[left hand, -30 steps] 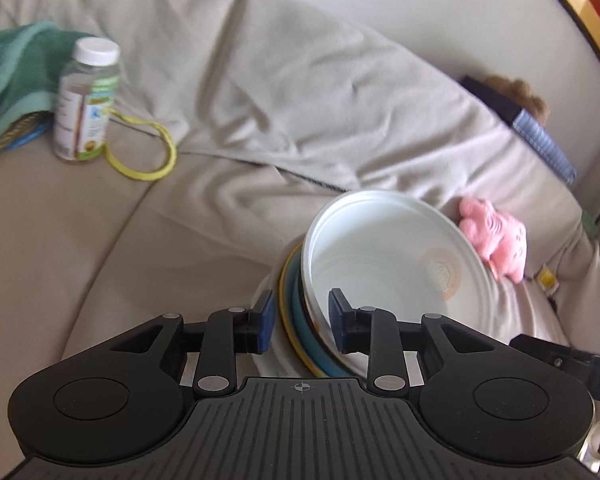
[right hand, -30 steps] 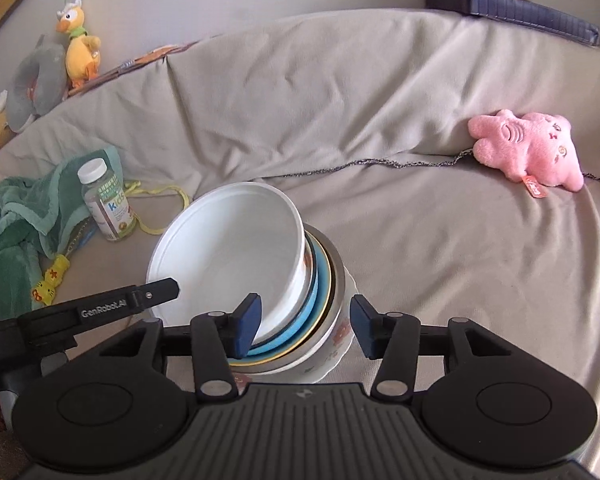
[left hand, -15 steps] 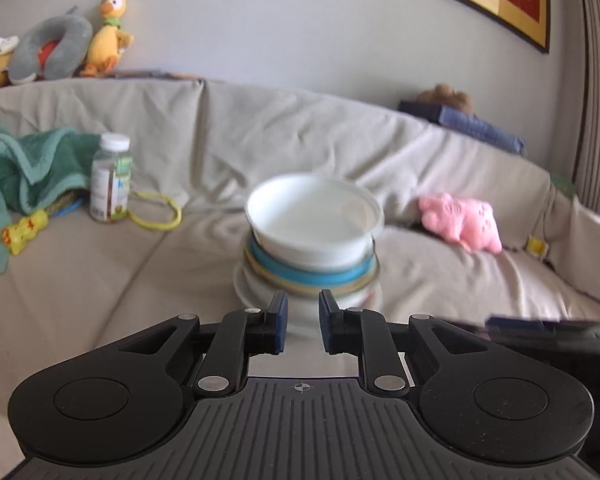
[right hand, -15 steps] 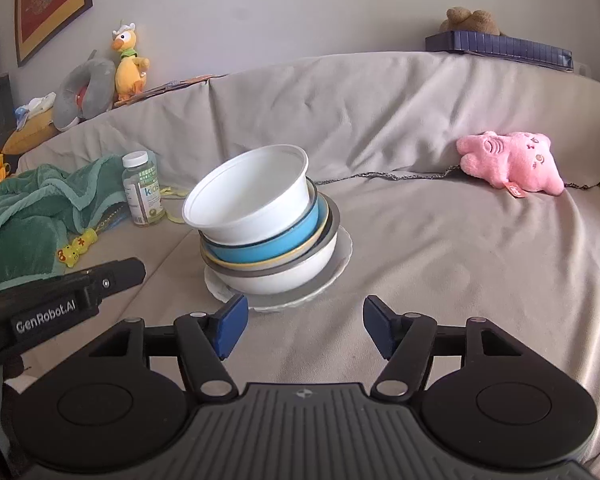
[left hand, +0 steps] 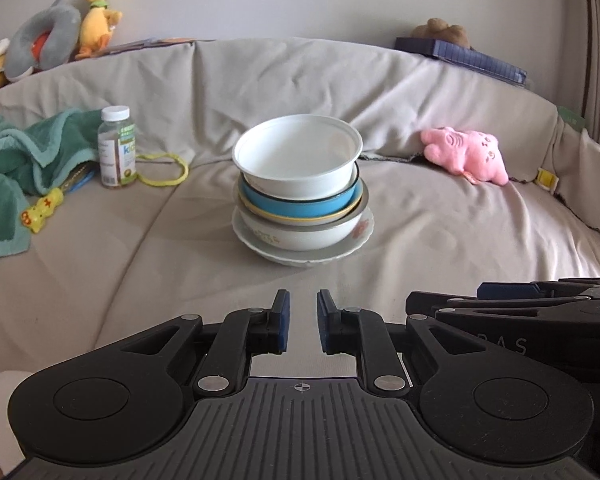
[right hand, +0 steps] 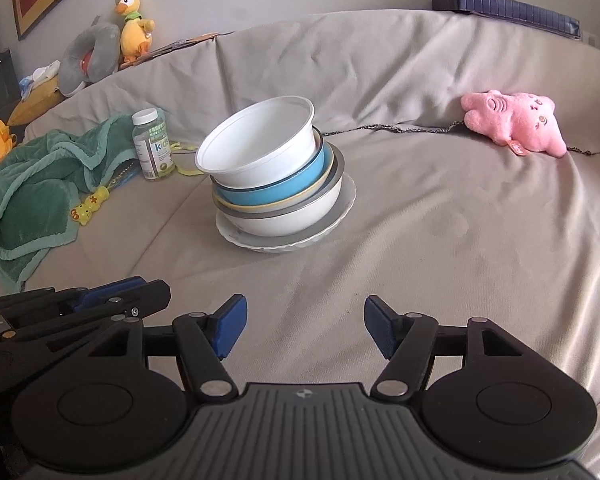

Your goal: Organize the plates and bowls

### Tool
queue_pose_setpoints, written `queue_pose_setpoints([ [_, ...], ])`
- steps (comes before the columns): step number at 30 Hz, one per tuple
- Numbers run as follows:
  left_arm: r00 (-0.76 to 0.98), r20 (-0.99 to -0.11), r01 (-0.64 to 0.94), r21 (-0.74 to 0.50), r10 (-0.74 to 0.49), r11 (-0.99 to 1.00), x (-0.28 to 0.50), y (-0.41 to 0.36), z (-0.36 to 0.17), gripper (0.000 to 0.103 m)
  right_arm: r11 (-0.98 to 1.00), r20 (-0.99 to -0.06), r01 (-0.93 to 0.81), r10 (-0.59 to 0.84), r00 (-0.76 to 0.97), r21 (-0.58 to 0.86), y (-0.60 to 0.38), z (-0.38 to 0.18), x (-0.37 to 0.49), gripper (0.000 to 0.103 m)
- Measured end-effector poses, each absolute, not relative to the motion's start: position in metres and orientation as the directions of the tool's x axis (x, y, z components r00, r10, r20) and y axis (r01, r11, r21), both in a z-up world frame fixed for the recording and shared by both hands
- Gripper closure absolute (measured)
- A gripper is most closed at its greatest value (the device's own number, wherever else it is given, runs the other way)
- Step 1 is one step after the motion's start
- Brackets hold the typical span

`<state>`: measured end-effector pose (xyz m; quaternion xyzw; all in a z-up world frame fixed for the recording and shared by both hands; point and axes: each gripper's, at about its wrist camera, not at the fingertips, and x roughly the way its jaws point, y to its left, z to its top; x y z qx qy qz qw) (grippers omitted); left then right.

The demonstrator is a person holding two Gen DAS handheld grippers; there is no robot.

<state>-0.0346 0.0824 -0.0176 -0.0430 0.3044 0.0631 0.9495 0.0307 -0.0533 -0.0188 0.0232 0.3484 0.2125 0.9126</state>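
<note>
A stack of dishes stands on the beige couch seat: a white plate (left hand: 332, 254) at the bottom, a white flowered bowl (left hand: 300, 234), a blue bowl (left hand: 292, 204), and a white bowl (left hand: 296, 160) on top, tilted a little. The stack also shows in the right wrist view, with the top white bowl (right hand: 260, 152) leaning left over the plate (right hand: 340, 216). My left gripper (left hand: 301, 322) is nearly closed with a narrow gap, empty, well in front of the stack. My right gripper (right hand: 303, 330) is open and empty, also short of the stack.
A pill bottle (left hand: 117, 148), a yellow cord loop (left hand: 168, 170) and a green towel (left hand: 20, 160) lie left of the stack. A pink plush (left hand: 466, 156) lies to the right. Plush toys (right hand: 134, 24) sit on the couch back.
Both grippers have pulled back from the stack, which was close up a second ago. The left jaws narrowed then opened slightly; the right stayed wide open.
</note>
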Motion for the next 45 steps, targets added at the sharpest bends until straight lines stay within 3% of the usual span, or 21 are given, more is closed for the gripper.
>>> queue_pose_setpoints([
  [45, 0.788, -0.609, -0.149, -0.05, 0.088, 0.987, -0.0362, 0.0824, -0.0185, 0.085, 0.912, -0.641, -0.363, 0.397, 0.657, 0.193, -0.0544, -0.0201, 0.0337, 0.037],
])
